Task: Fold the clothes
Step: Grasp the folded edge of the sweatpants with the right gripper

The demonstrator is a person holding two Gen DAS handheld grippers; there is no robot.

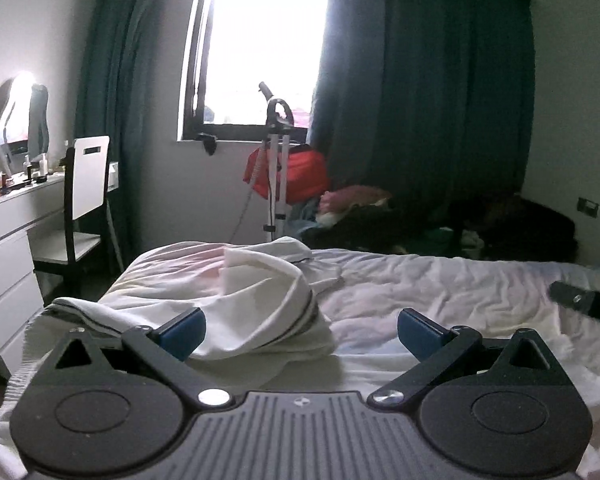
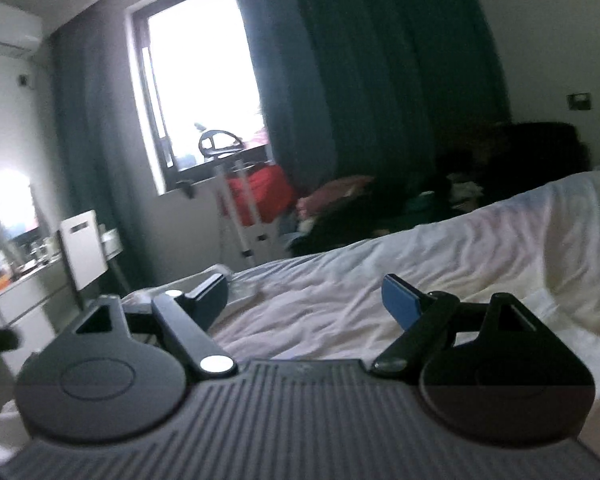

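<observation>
A crumpled white garment with a dark stripe trim [image 1: 260, 304] lies on the white bed sheet [image 1: 440, 296], just ahead and left of centre. My left gripper [image 1: 300, 332] is open and empty, low over the bed, with its left blue pad beside the garment's near edge. My right gripper [image 2: 304, 300] is open and empty above the bare wrinkled sheet [image 2: 380, 264]; its view is tilted and blurred. A dark part of the right gripper [image 1: 584, 304] shows at the right edge of the left wrist view. The garment does not show in the right wrist view.
A white dresser [image 1: 8, 248] and a white chair [image 1: 86, 184] stand left of the bed. A steamer stand [image 1: 278, 168] with a red item [image 1: 300, 172] is under the window. A pile of clothes [image 1: 360, 204] lies by the dark curtains [image 1: 440, 80].
</observation>
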